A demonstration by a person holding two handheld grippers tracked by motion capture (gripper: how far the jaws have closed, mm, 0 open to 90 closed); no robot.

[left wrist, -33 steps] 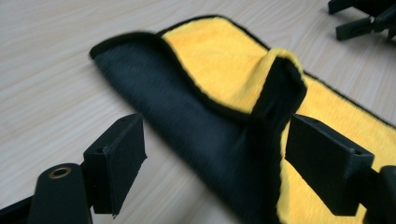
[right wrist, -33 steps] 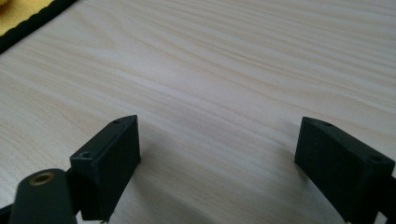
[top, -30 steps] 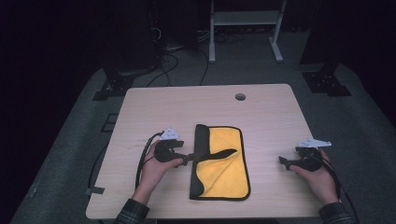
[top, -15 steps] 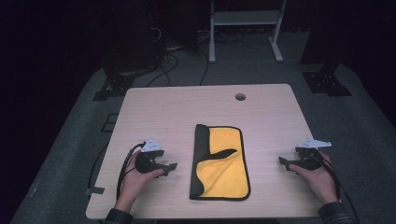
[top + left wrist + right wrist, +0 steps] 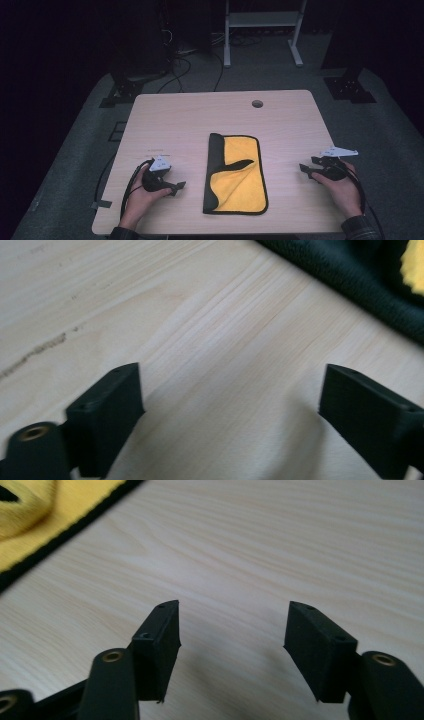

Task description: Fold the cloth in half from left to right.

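Left claw [image 5: 179,187] spread wide, jaws just opening further, nothing between them; right claw [image 5: 304,171] also apart, just narrowing, empty. Yellow cloth [image 5: 240,175] lies folded mid-surface [image 5: 190,120], between both claws, untouched. Fold looks done; hands parked.

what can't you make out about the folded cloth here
- Cloth, high view: its folded-under layers are hidden beneath the top layer.
- Left gripper view: the cloth is cut off by the top edge and blurred.
- Right gripper view: the cloth is cut off by the left and top edges.
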